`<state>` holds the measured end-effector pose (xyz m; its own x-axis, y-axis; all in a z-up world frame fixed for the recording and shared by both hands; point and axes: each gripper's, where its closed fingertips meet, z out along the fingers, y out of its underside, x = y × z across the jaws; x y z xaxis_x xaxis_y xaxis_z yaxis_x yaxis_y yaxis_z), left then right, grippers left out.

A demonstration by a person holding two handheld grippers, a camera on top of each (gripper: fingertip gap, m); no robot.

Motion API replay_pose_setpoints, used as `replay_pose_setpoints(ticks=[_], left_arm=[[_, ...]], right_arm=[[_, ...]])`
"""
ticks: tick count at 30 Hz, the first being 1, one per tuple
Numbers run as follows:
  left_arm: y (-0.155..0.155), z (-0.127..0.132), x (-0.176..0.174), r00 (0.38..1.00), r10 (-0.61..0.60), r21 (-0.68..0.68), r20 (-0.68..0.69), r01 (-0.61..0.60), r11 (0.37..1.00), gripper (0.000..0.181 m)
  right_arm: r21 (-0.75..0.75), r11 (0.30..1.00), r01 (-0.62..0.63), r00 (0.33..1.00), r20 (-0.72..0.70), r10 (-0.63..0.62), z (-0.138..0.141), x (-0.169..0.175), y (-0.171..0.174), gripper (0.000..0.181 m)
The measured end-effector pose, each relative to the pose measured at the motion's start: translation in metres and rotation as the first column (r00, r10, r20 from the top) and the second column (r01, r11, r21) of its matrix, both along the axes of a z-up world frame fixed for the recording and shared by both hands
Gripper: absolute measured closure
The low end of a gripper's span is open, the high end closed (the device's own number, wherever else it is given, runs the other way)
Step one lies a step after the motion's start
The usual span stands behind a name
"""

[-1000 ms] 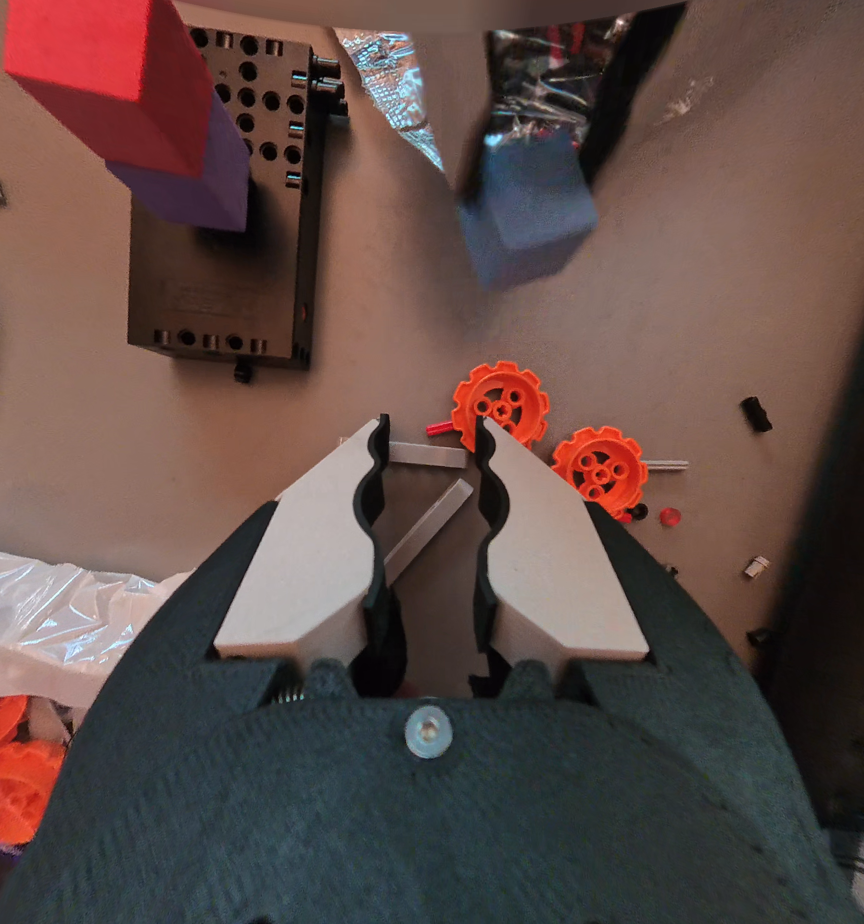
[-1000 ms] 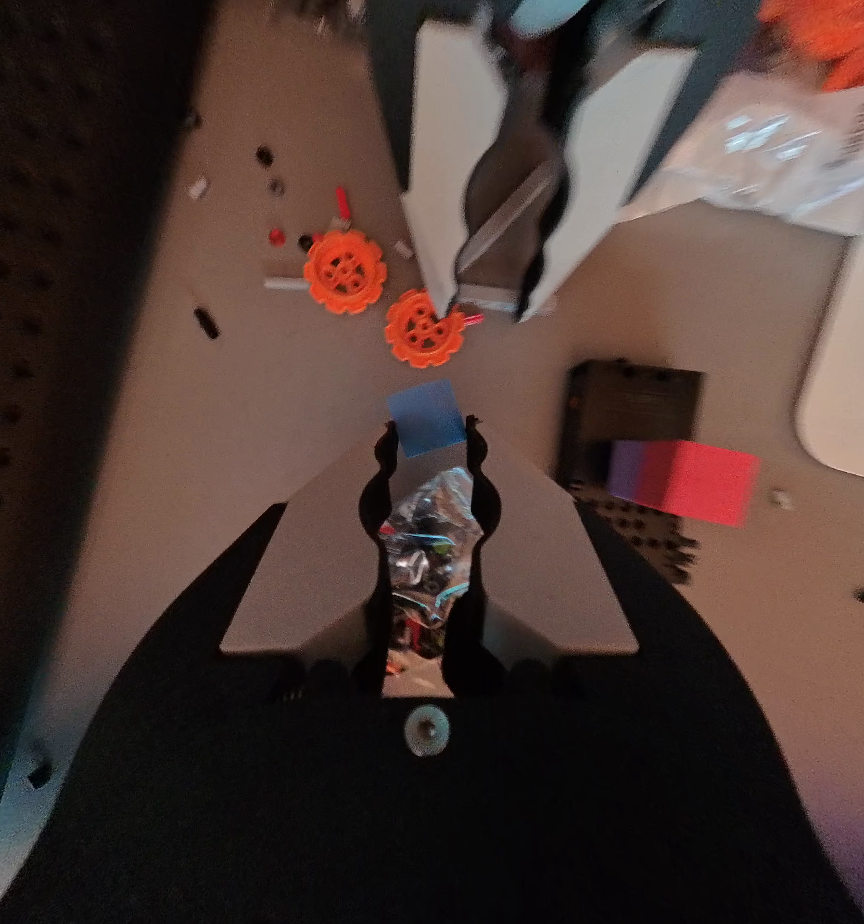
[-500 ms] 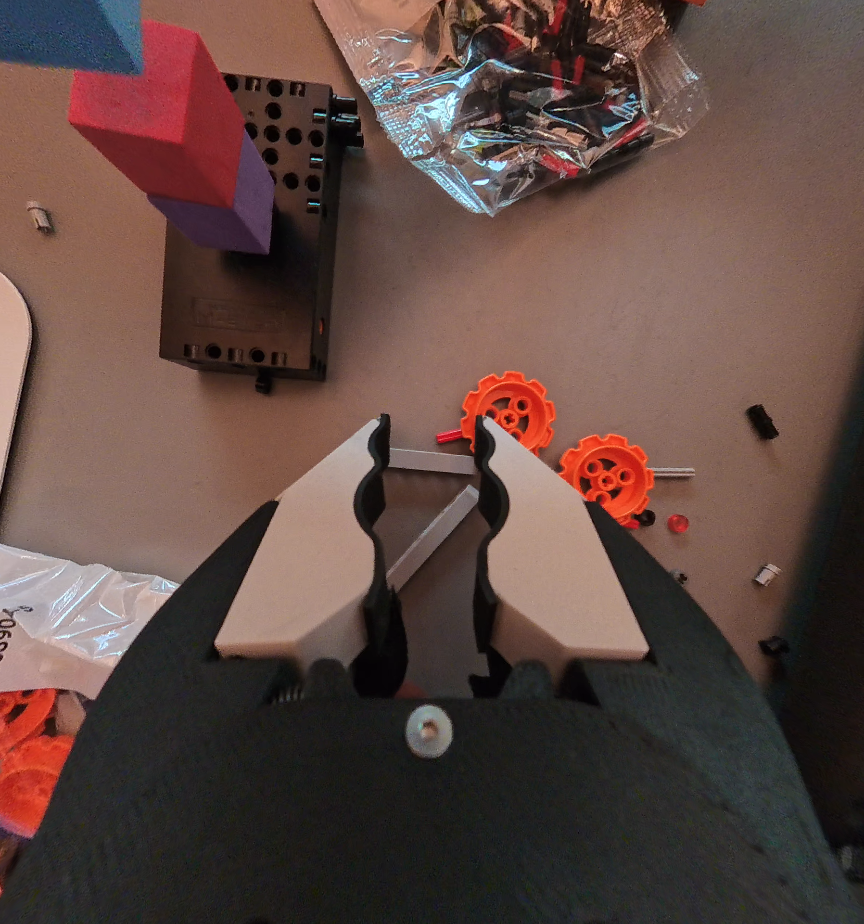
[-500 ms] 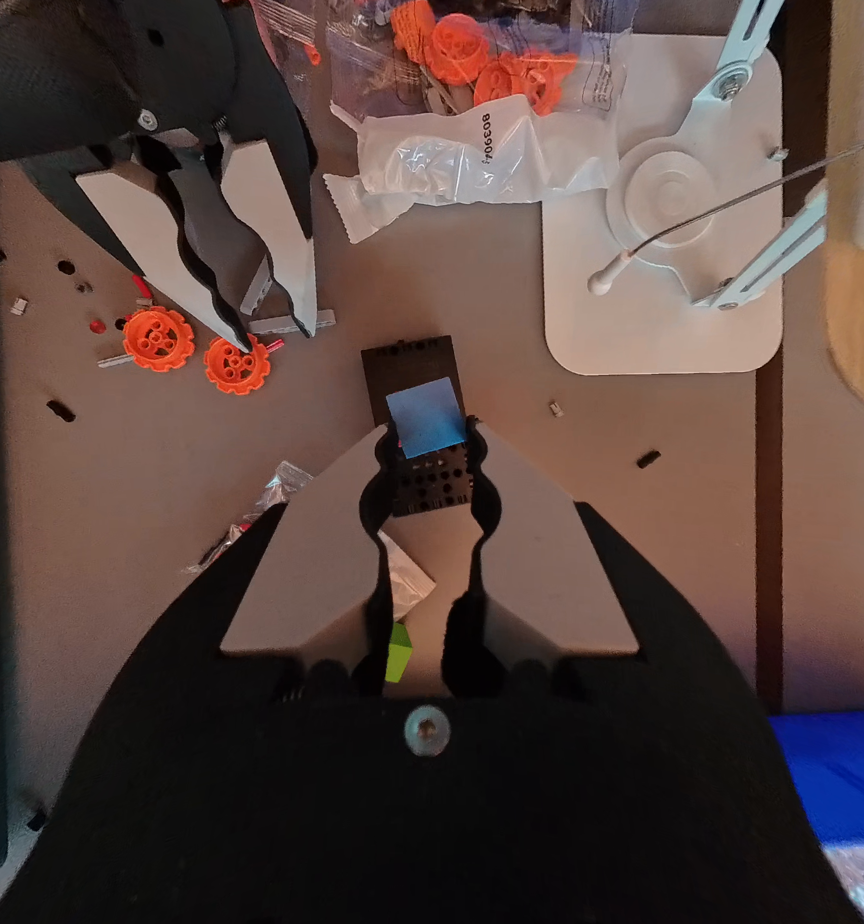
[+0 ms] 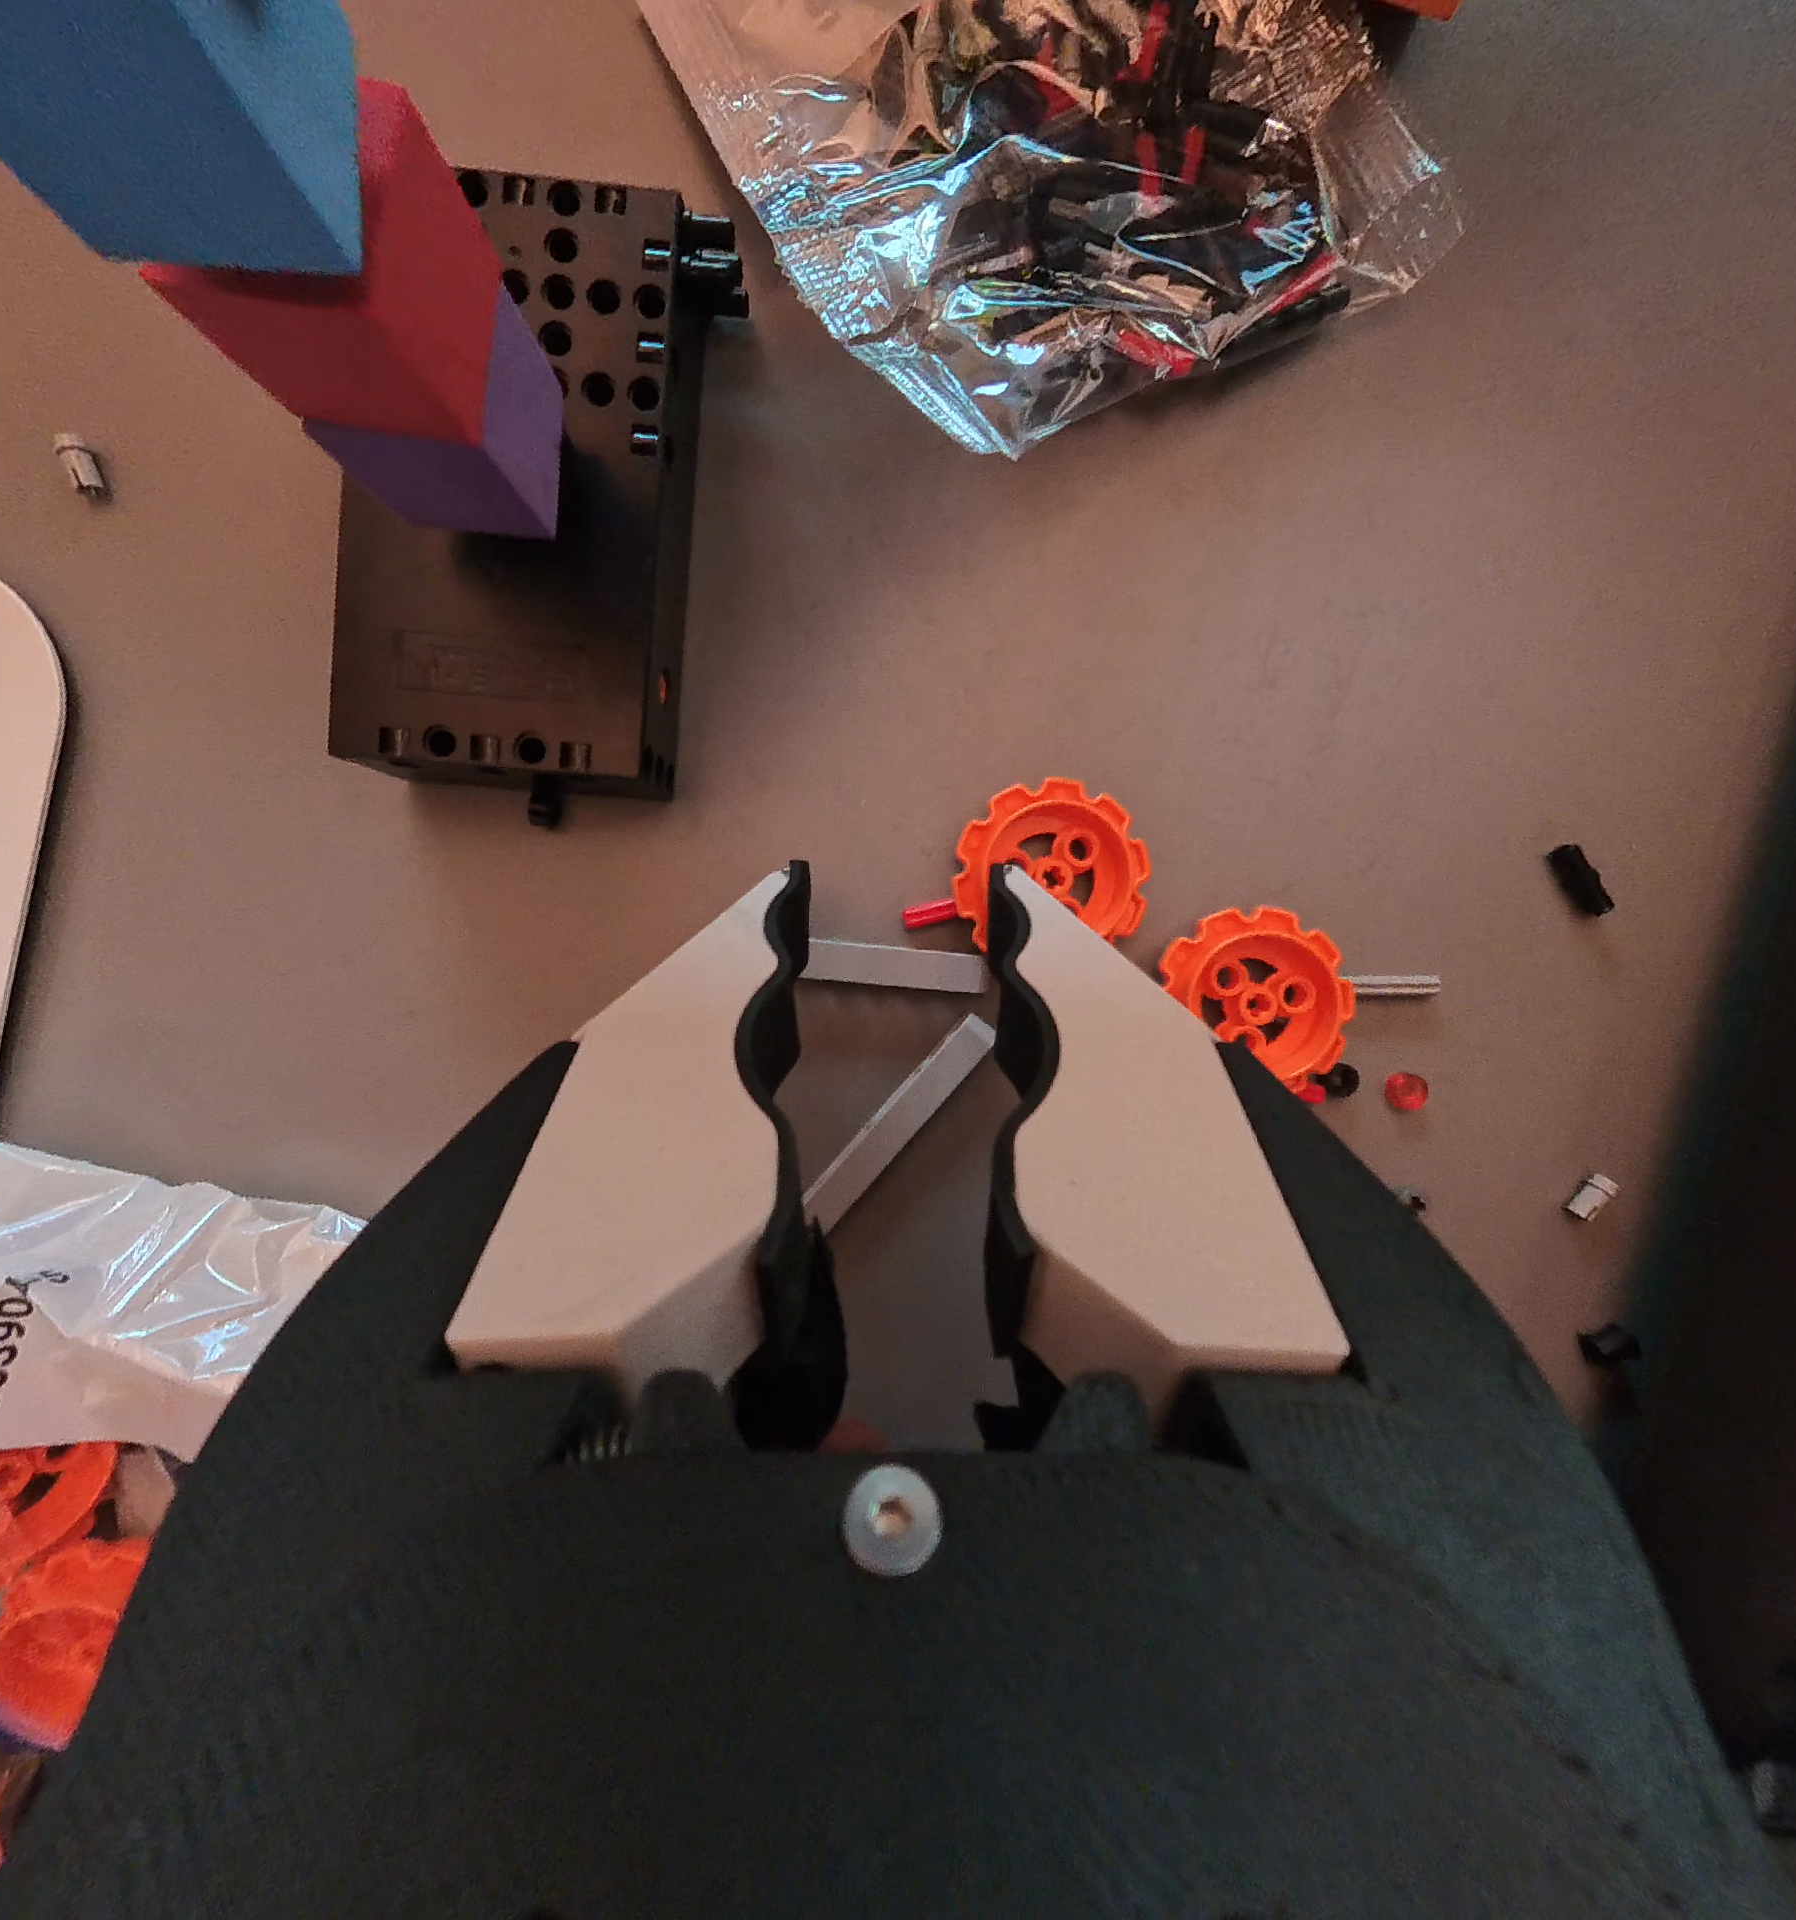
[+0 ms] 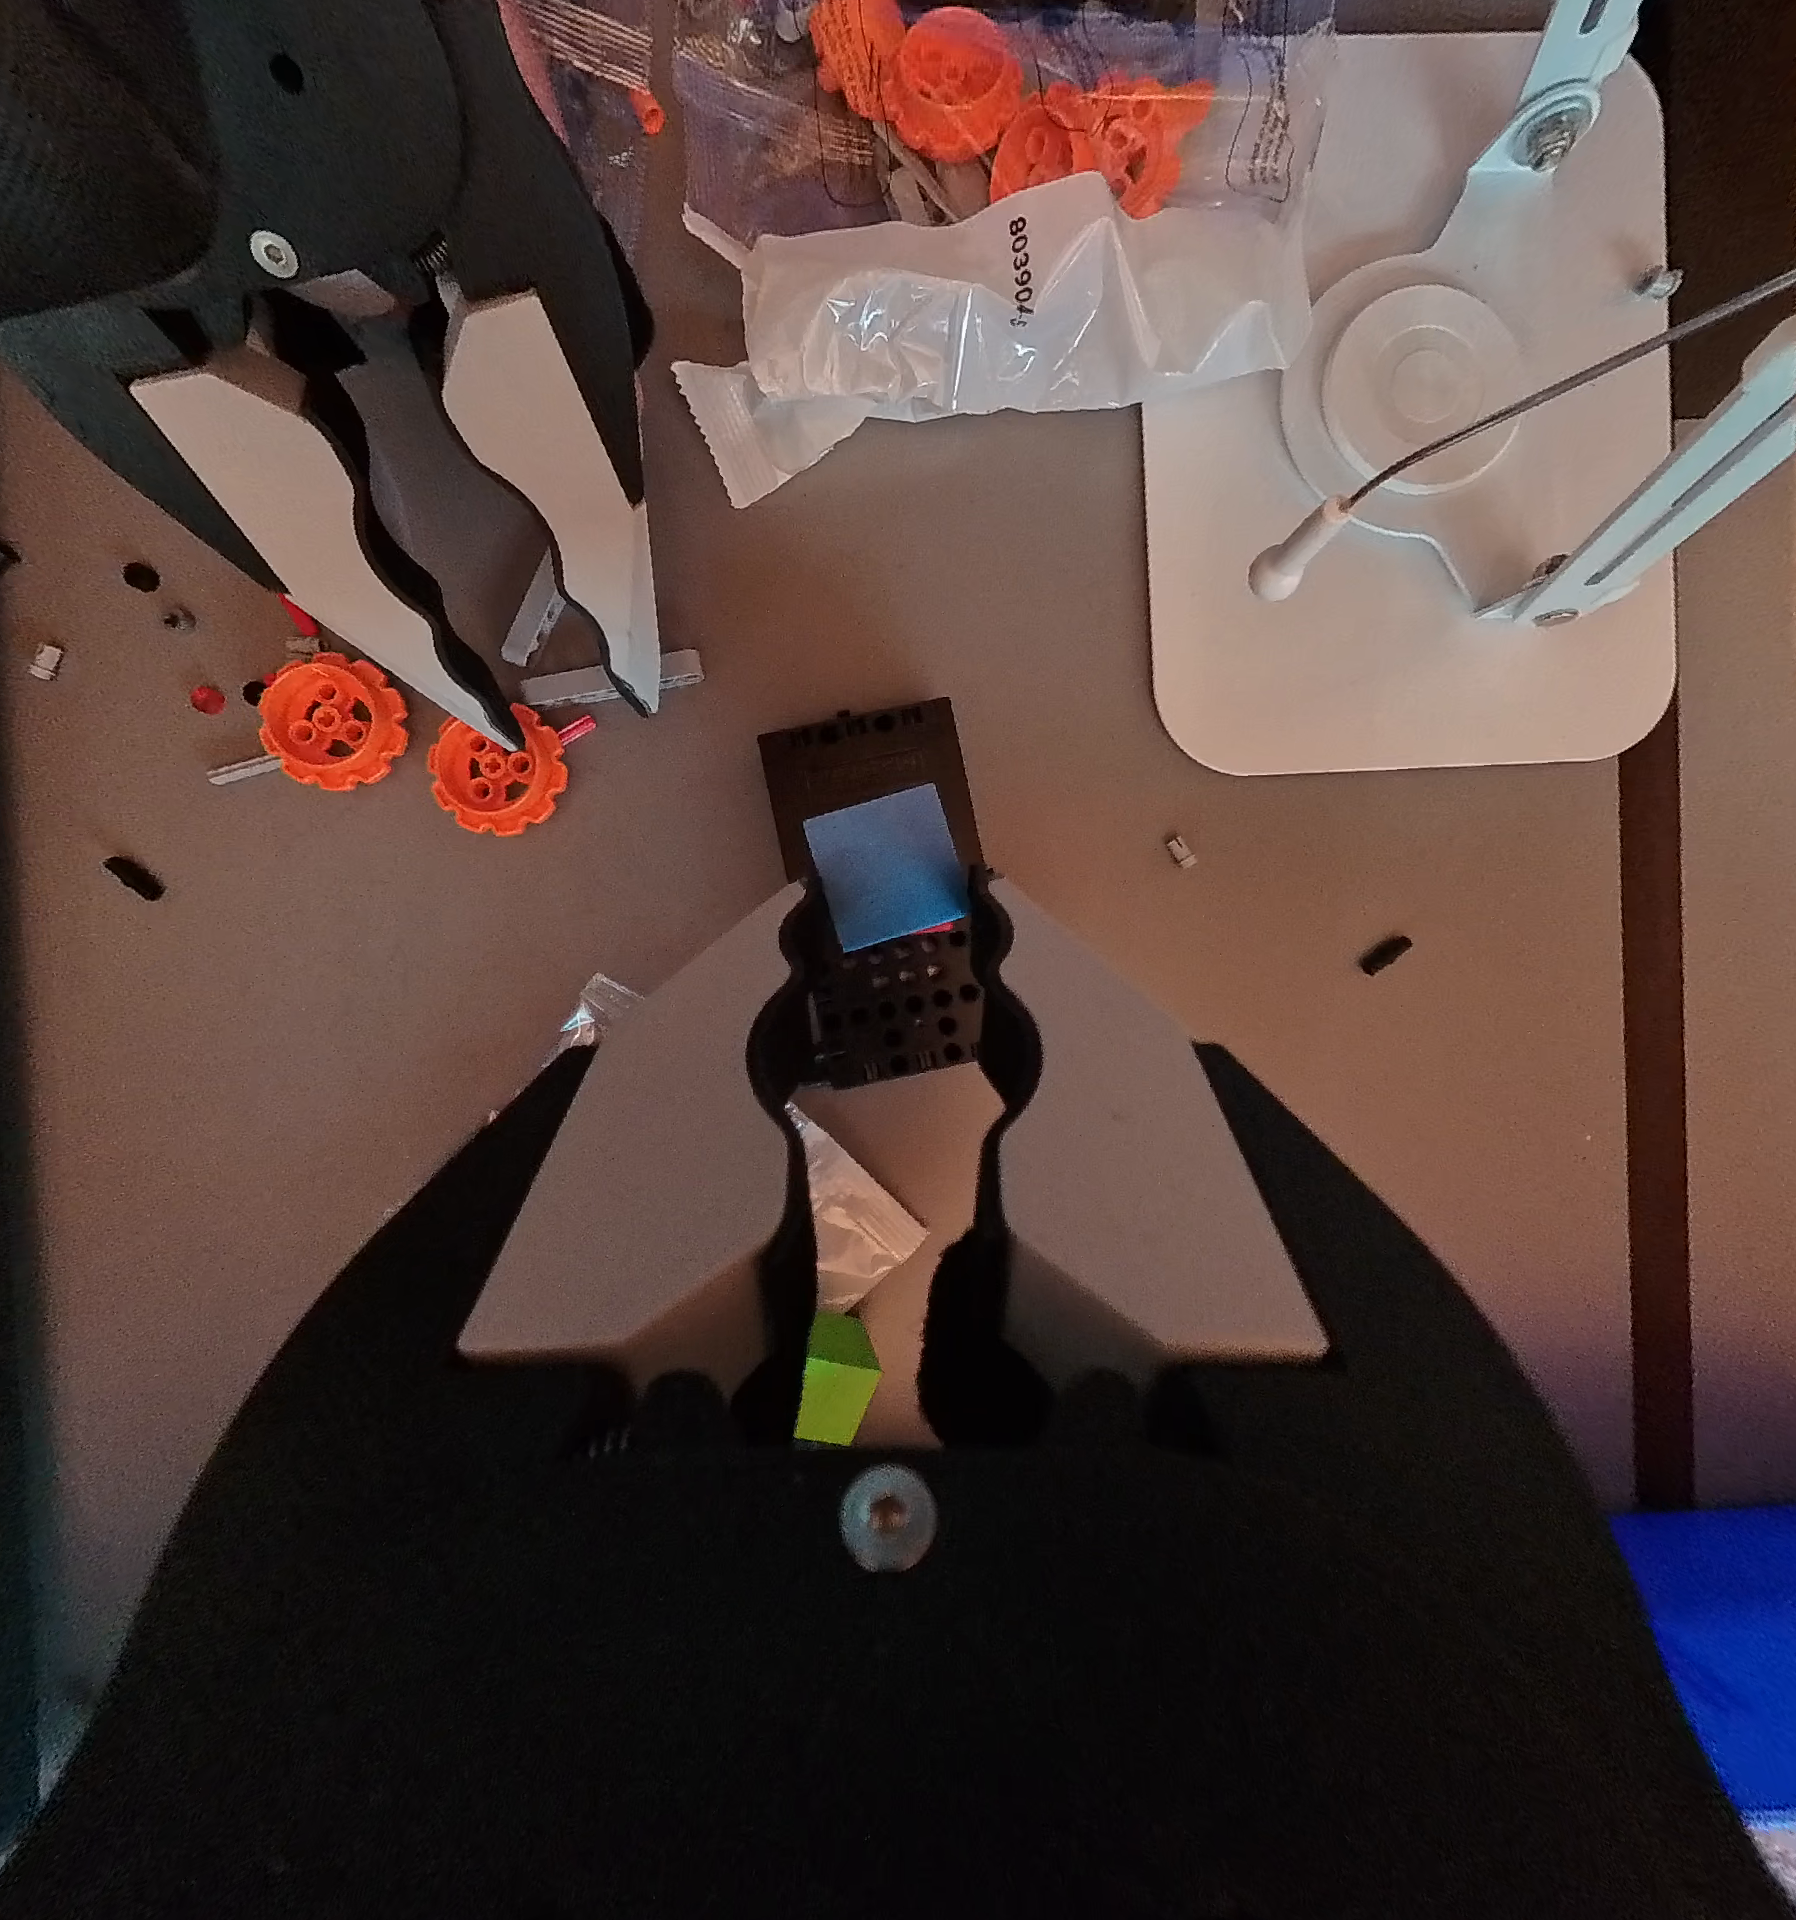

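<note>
2 grippers: right gripper (image 6: 889,894) clamps a matte blue block (image 6: 883,862) above a perforated black box (image 5: 520,582); left gripper (image 5: 894,883), fingers apart, straddles a flat grey beam (image 5: 894,964) beside toothed orange wheels (image 5: 1055,862).

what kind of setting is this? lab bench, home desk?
Probably a hobby or lab desk set up for building-kit work. Loose orange gears and small pins lie on a brown tabletop, with a clear bag of parts, a black perforated box and a white stand base.

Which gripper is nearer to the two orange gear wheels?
Left. The left gripper has one fingertip over an orange gear wheel; the right gripper holds a blue block above the black box.
</note>
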<state>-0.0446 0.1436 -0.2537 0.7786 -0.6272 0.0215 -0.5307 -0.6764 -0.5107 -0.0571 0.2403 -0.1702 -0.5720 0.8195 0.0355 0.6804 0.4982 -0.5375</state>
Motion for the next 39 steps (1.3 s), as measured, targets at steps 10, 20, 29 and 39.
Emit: replay_pose_setpoints(ticks=[10,20,29,39], left_arm=[[0.001,0.002,-0.001,1.0,0.001,0.013,0.0,-0.001,1.0,0.148],[0.004,0.005,0.004,1.0,-0.009,0.032,-0.004,0.01,0.999,0.147],[0.004,0.004,0.005,1.0,-0.015,0.028,-0.001,0.015,1.0,0.147],[0.006,0.004,0.003,1.0,-0.007,0.034,-0.005,0.007,0.999,0.148]], right_arm=[[0.014,0.997,0.07,0.997,-0.023,-0.07,0.017,0.017,0.014,0.138],[0.141,0.974,0.177,0.926,0.312,-0.214,-0.064,0.115,0.06,0.128],[0.074,0.977,0.202,0.925,0.313,-0.215,-0.069,0.117,0.064,0.156],[0.144,0.989,-0.026,0.999,-0.026,0.03,0.04,0.034,0.015,0.156]])
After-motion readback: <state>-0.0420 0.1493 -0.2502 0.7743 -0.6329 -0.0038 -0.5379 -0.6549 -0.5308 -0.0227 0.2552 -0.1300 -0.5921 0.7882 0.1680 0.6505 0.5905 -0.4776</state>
